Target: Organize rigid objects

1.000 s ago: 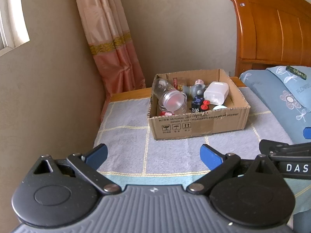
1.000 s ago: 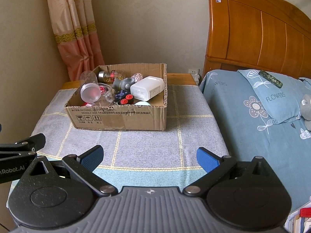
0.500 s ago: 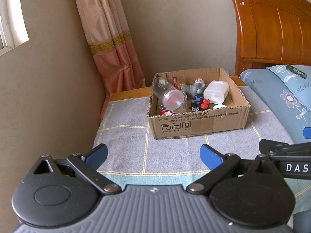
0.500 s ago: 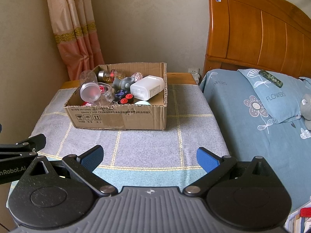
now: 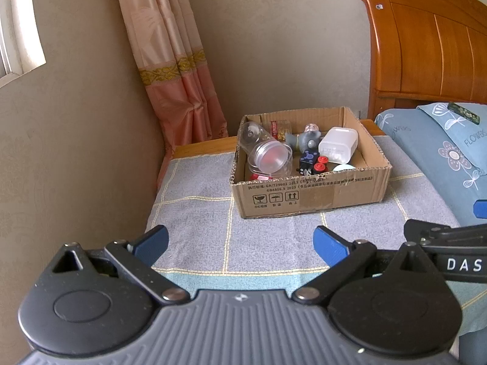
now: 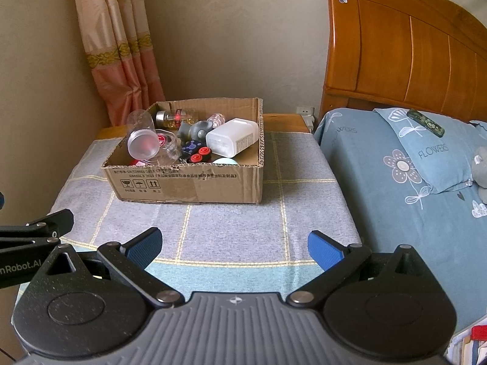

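A shallow cardboard box (image 5: 310, 193) (image 6: 188, 184) sits on a cloth-covered bedside table (image 5: 197, 213) (image 6: 237, 225). Inside lie a clear plastic jar (image 5: 263, 149) (image 6: 143, 138) on its side, a white rectangular container (image 5: 338, 144) (image 6: 232, 137), a grey toy figure (image 5: 306, 140) (image 6: 194, 129), a dark cube with red knobs (image 5: 313, 164) (image 6: 197, 153) and a small glass bottle (image 6: 176, 117). My left gripper (image 5: 240, 240) hovers open over the table's near edge, well short of the box. My right gripper (image 6: 234, 248) is likewise open and empty, beside the left one.
A wooden headboard (image 6: 404, 51) and a bed with blue floral bedding (image 6: 411, 182) lie to the right. A dark remote (image 6: 426, 121) rests on the pillow. A pink curtain (image 5: 173, 70) hangs in the left corner, with walls close behind and to the left.
The view has shifted very slightly; both grippers stay open and the box and its contents have not moved.
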Demonstrator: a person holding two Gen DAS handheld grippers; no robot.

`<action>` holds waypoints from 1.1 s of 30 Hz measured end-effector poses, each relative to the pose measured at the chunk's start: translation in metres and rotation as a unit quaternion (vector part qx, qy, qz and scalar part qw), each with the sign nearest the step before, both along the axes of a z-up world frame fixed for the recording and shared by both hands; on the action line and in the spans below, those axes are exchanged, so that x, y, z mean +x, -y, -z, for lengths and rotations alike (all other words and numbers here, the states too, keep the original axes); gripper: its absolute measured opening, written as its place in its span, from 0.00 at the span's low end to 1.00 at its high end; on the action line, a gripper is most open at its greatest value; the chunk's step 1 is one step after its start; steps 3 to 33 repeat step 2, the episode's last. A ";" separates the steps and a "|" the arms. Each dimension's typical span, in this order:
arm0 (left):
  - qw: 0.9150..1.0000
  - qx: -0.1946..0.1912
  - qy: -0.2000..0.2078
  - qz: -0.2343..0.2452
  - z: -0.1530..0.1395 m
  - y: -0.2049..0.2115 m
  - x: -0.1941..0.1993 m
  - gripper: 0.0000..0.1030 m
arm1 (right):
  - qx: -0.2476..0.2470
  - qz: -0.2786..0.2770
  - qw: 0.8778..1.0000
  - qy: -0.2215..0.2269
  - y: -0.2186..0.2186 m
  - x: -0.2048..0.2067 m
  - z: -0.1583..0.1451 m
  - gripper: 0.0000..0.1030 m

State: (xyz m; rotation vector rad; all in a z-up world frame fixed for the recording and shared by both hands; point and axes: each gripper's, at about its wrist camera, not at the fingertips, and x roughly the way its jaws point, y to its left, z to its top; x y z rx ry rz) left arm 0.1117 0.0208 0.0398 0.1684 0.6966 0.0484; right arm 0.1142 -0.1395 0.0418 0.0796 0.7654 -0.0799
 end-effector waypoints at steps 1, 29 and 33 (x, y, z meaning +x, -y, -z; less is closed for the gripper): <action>1.000 0.000 0.000 0.000 0.000 0.000 0.000 0.98 | 0.000 0.000 1.000 0.000 0.000 0.000 0.000 1.00; 1.000 -0.001 0.000 0.000 0.000 0.000 0.000 0.98 | 0.000 0.000 1.000 0.001 0.000 0.000 0.000 1.00; 1.000 -0.001 0.000 0.000 0.000 0.000 0.000 0.98 | 0.000 0.000 1.000 0.001 0.000 0.000 0.000 1.00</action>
